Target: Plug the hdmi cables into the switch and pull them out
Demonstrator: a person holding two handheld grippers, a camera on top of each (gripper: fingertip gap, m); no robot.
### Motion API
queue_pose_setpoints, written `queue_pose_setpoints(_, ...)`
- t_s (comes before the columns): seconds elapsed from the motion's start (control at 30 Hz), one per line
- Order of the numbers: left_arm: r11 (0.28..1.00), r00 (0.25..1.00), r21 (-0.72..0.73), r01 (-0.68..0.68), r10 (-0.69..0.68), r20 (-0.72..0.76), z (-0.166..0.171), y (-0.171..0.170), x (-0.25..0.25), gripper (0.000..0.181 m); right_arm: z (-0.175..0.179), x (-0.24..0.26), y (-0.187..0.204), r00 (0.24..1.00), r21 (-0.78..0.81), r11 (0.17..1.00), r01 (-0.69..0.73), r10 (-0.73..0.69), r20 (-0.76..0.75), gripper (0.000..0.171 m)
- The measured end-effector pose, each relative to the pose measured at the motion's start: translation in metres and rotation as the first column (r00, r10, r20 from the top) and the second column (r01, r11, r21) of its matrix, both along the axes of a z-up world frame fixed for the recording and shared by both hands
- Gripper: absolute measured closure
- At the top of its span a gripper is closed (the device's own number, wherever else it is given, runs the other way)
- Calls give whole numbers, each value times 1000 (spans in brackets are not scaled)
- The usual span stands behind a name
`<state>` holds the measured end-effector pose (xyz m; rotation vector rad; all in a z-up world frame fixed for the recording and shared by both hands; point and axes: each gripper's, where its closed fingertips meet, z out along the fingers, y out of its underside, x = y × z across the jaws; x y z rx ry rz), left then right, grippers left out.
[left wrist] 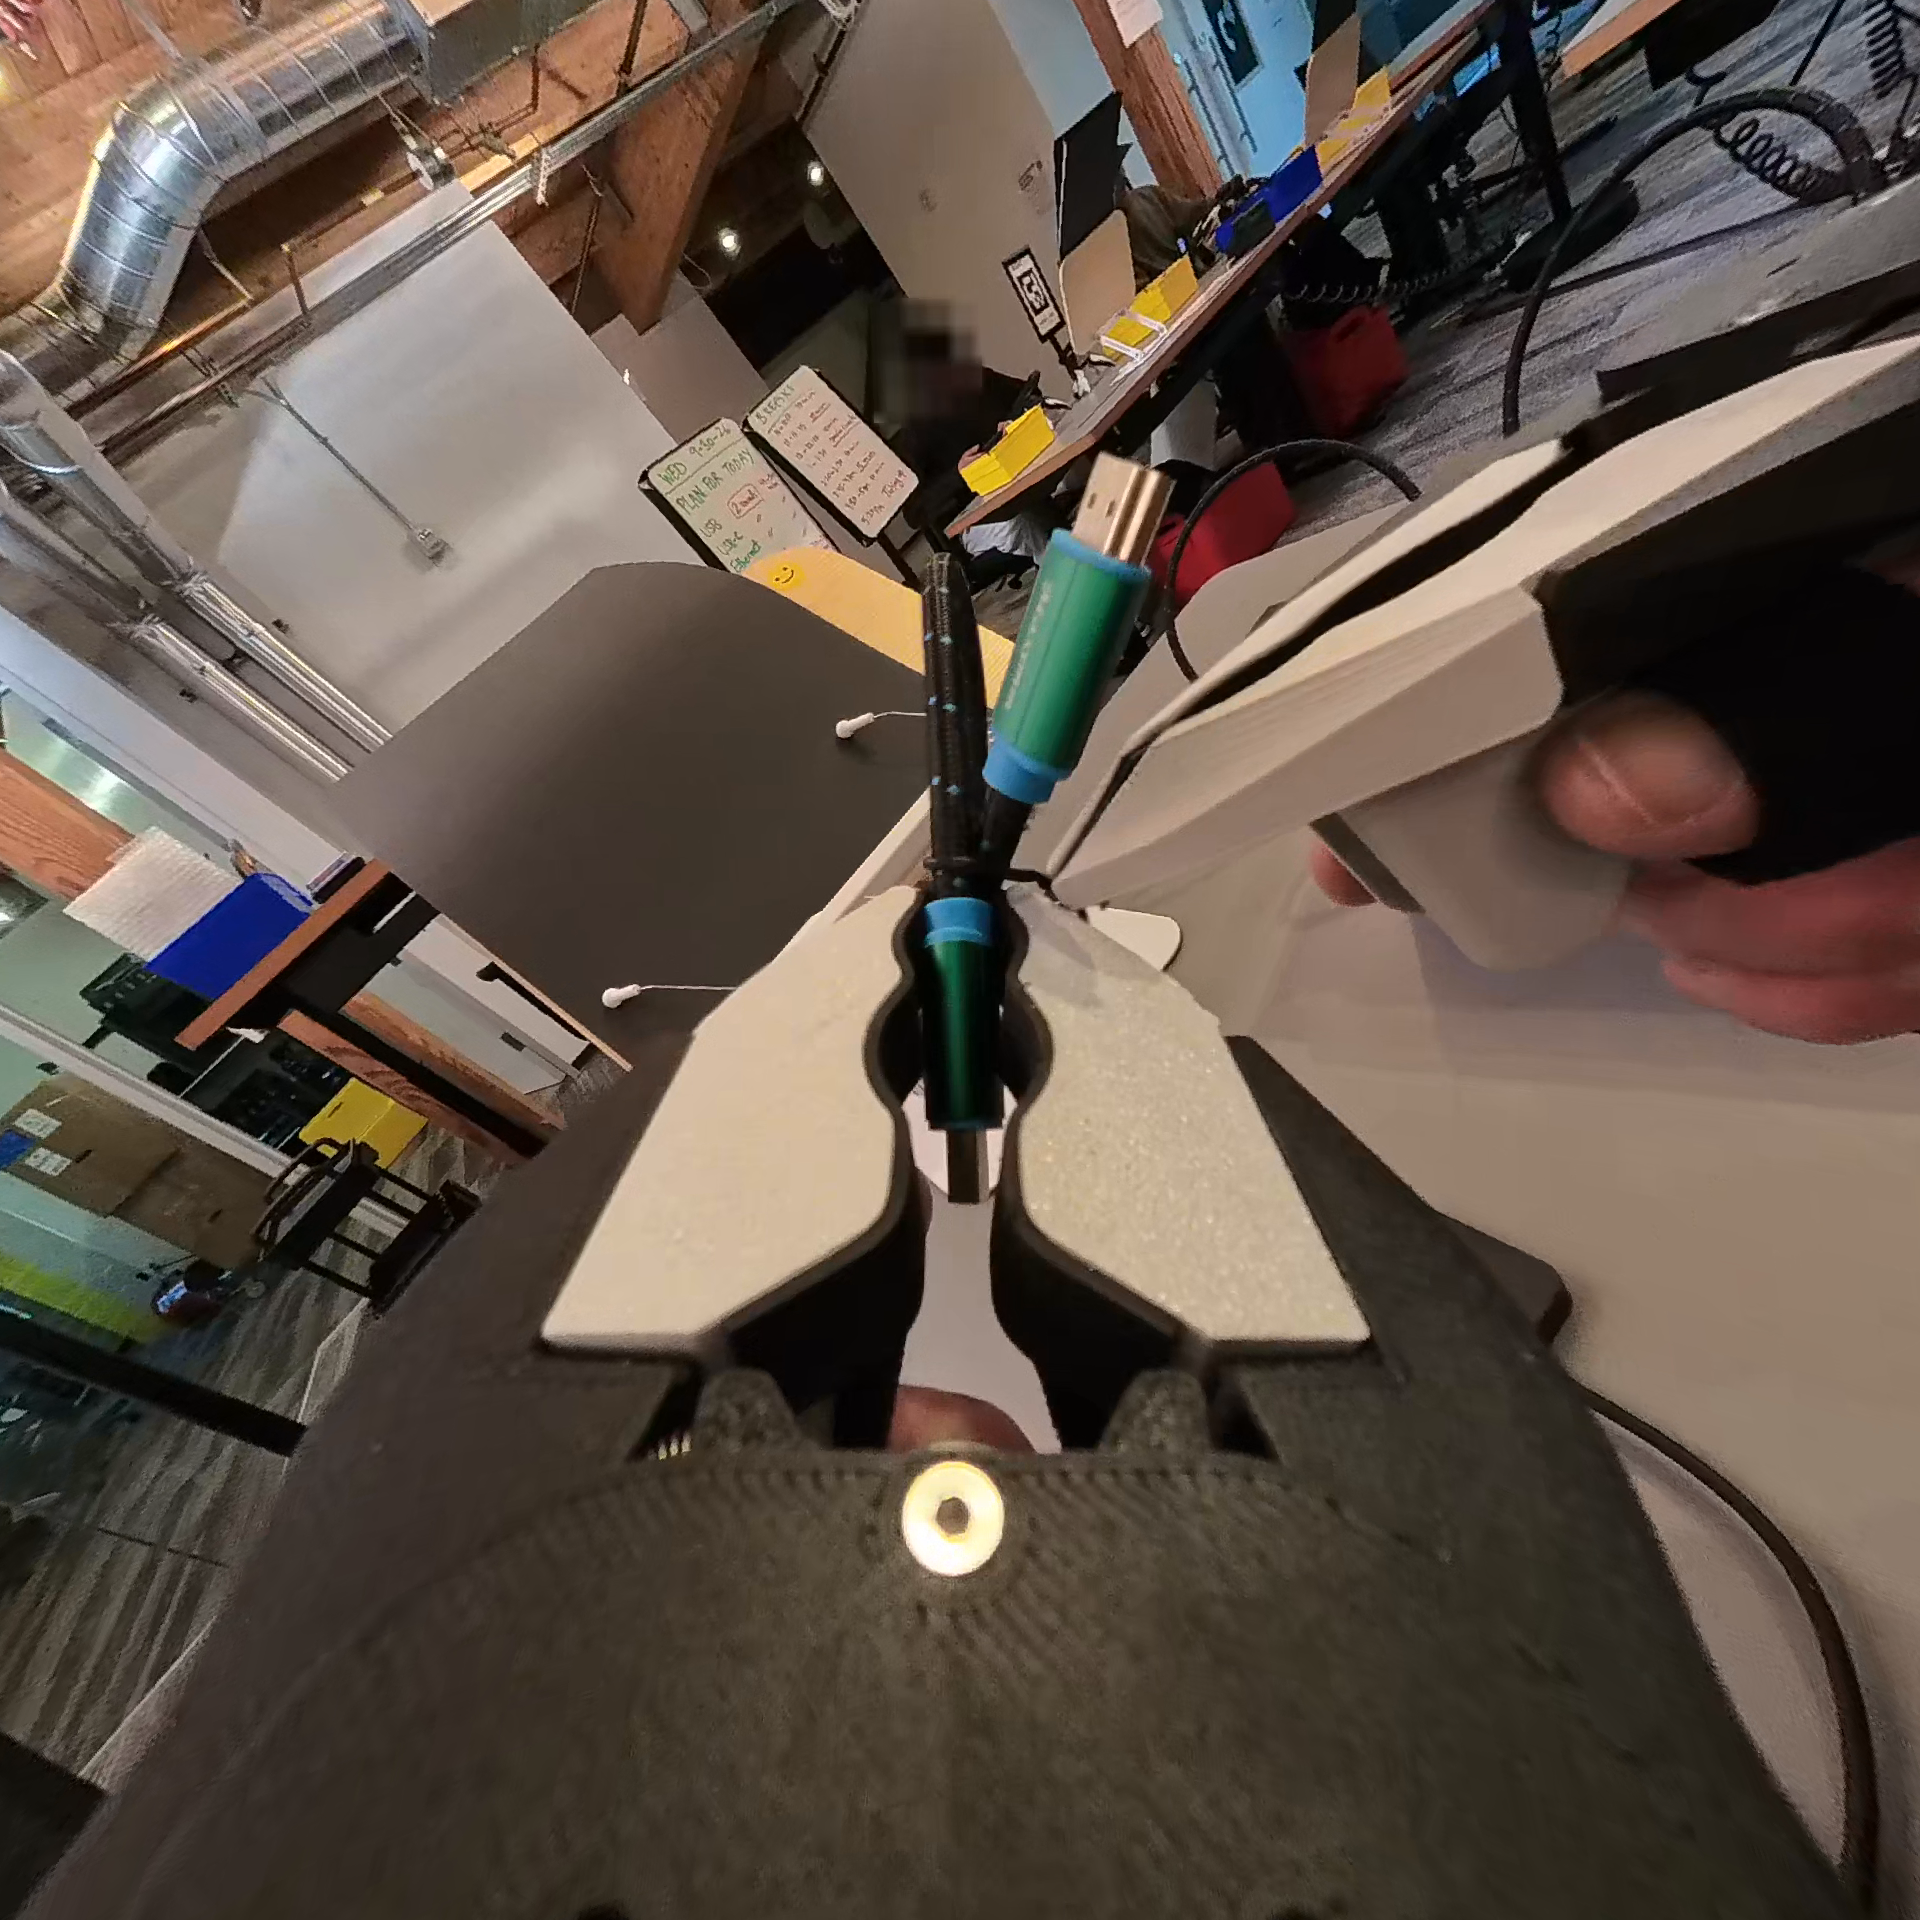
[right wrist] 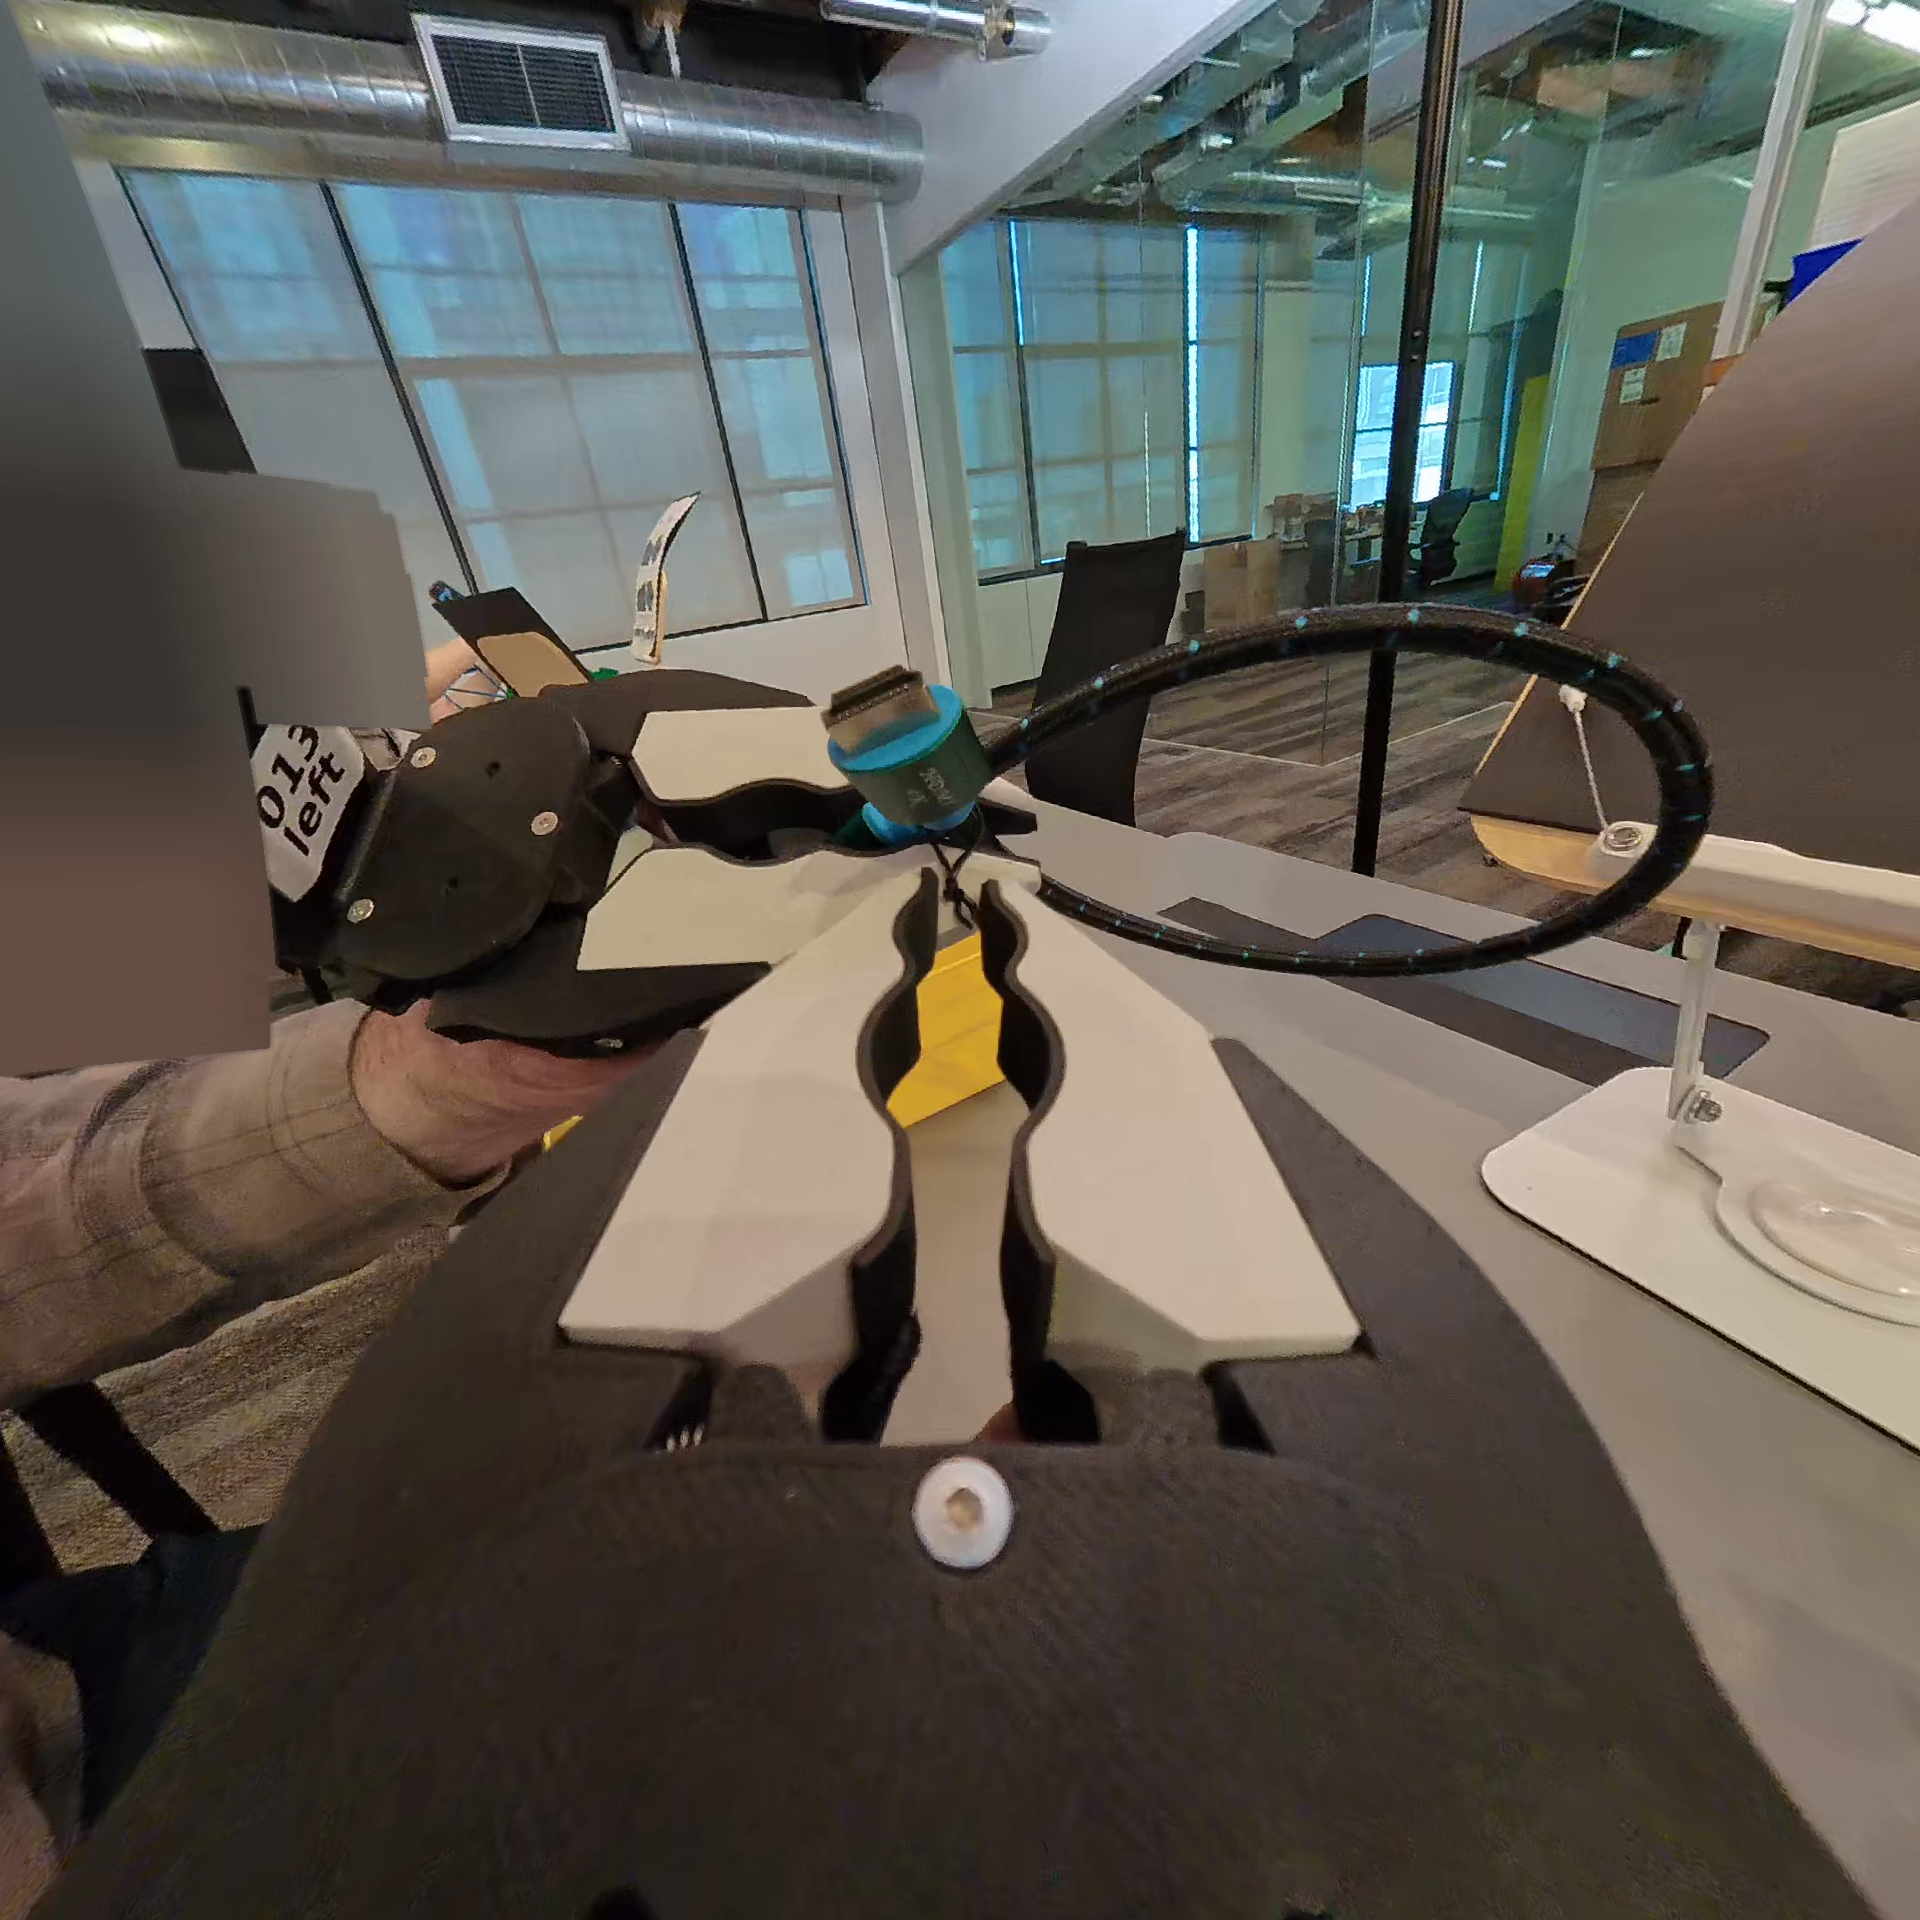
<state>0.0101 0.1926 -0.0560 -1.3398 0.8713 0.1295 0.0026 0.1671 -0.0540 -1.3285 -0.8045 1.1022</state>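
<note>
Braided black cable (right wrist: 1455,665) — glossy green metallic plug (left wrist: 1070,649).

Two whiteboards (left wrist: 779,473) on stands, yellow box (right wrist: 951,1029) on grey table (right wrist: 1351,1039), black chair (right wrist: 1107,665) by windows

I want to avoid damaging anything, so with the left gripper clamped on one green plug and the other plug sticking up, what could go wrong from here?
1. The black braided HDMI cable is still bundled by a thin black tie, so the right gripper, jaws nearly closed beside it, may snag it.
2. The free green HDMI plug could bump the right gripper's white fingers.
3. The left gripper holds the gripped green plug pointing backwards; regripping could drop it.
</note>
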Motion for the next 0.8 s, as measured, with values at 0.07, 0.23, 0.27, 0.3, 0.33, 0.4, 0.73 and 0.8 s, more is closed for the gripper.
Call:
queue_pose_setpoints(0.07, 1000, 1000, -3, 19, -19, 4, -1, -1, 1, 172, 0, 1, 1, 999, -36, 999, -23, 22, -25, 168)
queue_pose_setpoints(0.23, 997, 997, -3, 73, -73, 21, 0, -6, 5, 173, 1, 3, -3, 983, -139, 978, -157, 141, -119, 168)
queue_pose_setpoints(0.27, 997, 997, -4, 78, -78, 29, 0, -6, 5, 173, 1, 2, -6, 978, -136, 974, -182, 166, -122, 171)
queue_pose_setpoints(0.3, 996, 996, -6, 84, -84, 33, 0, -6, 4, 173, 2, 1, -10, 974, -134, 970, -204, 188, -123, 171)
queue_pose_setpoints(0.33, 995, 995, -6, 96, -95, 41, 0, -7, 5, 173, 3, 1, -12, 970, -135, 965, -225, 208, -129, 171)
queue_pose_setpoints(0.4, 994, 992, -4, 112, -112, 51, 1, -9, 6, 172, 5, 2, -14, 956, -158, 950, -270, 245, -161, 171)
queue_pose_setpoints(0.73, 980, 976, 52, 191, -196, 100, 10, -19, 13, 172, 22, 9, -32, 777, -239, 792, -562, 406, -481, 171)
queue_pose_setpoints(0.8, 977, 971, 65, 201, -207, 119, 12, -21, 12, 172, 24, 9, -34, 752, -230, 778, -584, 413, -514, 171)
